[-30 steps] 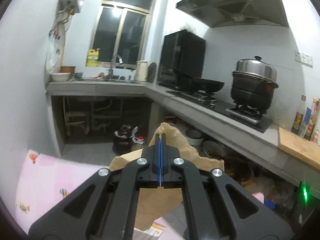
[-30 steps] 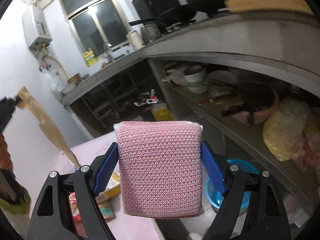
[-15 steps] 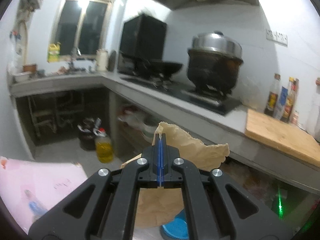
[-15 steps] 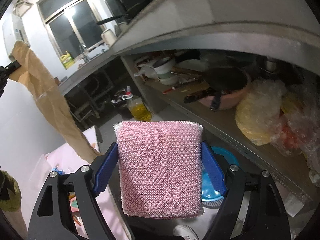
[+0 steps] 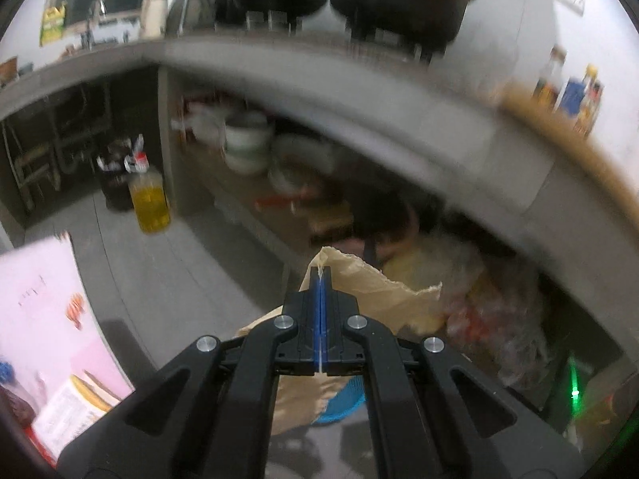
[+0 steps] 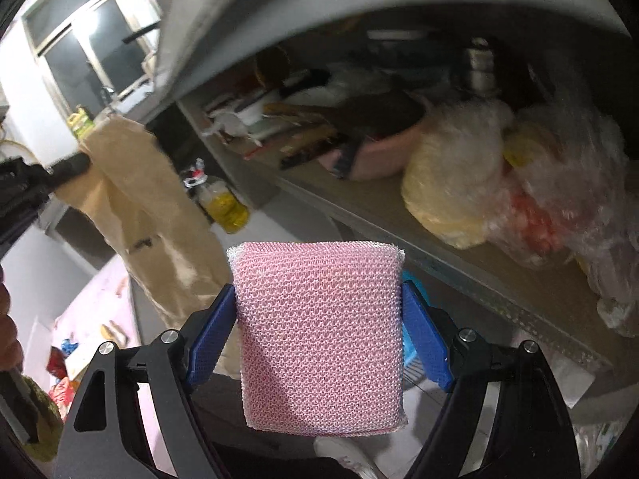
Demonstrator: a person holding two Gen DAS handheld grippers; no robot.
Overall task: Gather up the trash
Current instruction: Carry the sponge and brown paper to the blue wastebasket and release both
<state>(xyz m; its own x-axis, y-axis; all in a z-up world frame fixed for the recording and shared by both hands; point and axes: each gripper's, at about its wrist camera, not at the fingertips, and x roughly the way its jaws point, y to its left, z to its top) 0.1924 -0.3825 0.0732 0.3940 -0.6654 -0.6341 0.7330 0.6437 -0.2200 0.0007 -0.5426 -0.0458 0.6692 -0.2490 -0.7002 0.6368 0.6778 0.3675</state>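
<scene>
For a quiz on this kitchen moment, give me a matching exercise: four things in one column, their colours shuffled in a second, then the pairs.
Things:
1. sponge
2. paper
3. basket
4. oil bottle

Colours:
A. blue
B. yellow
C. pink
D. brown

Pairs: 1-C, 2-D, 3-A, 4-B

Both hand-held grippers have tilted downward and swung toward the shelf under the counter. In the left wrist view the window and stove pots have shifted to the top edge; a blue basket (image 5: pixel 345 403) has come into sight under the brown paper (image 5: pixel 383 291). In the right wrist view the paper (image 6: pixel 151 215) has drawn nearer, hanging just left of the pink sponge (image 6: pixel 319 335).
</scene>
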